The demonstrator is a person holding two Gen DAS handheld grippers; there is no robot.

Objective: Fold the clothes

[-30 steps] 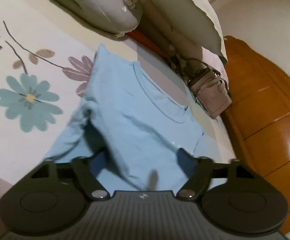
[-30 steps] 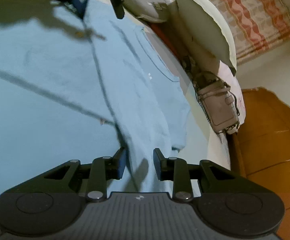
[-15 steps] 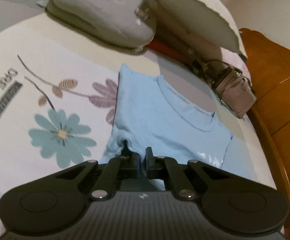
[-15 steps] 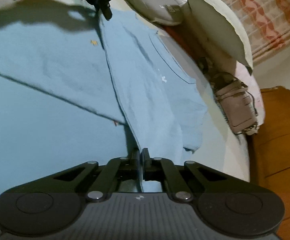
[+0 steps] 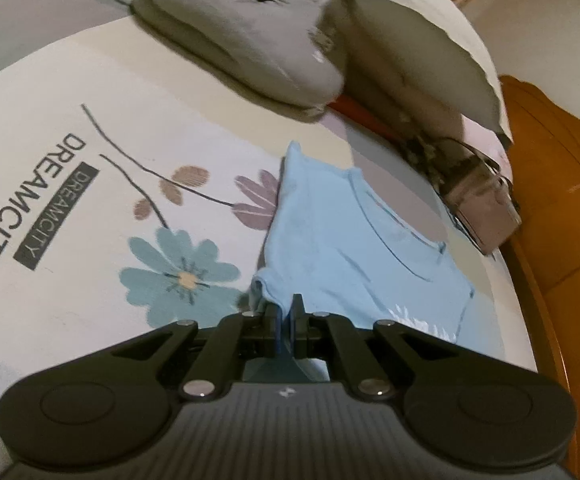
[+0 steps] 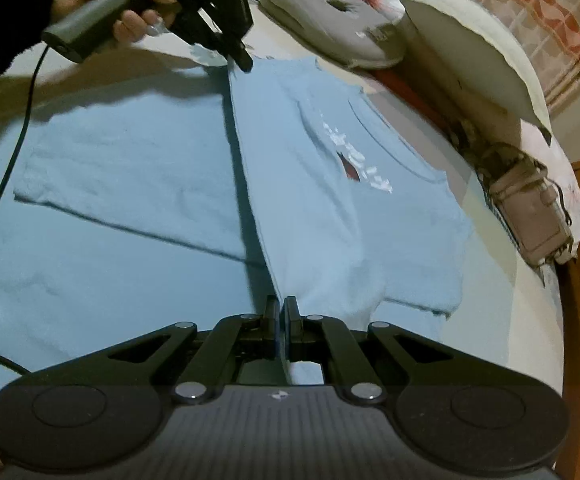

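A light blue T-shirt (image 6: 329, 200) lies on the bed, its collar toward the pillows. One long side is raised into a fold ridge between both grippers. My right gripper (image 6: 282, 307) is shut on the shirt's fold edge at the near end. My left gripper (image 5: 286, 307) is shut on the shirt (image 5: 341, 248) at the far end, by the sleeve. In the right wrist view a hand holds that left gripper (image 6: 244, 62) at the top, pinching the cloth. White lettering shows on the shirt's chest.
A floral bedsheet (image 5: 90, 160) printed "DREAMCITY" covers the bed. A grey cushion (image 5: 242, 36) and a pale pillow (image 5: 409, 40) lie at the head. A beige bag (image 5: 477, 204) sits by the wooden bed frame (image 5: 561, 200). A black cable (image 6: 6, 160) trails at the left.
Both grippers were open around the shirt's edge a second ago. They have closed on the cloth and lifted it, and the folded side is now raised.
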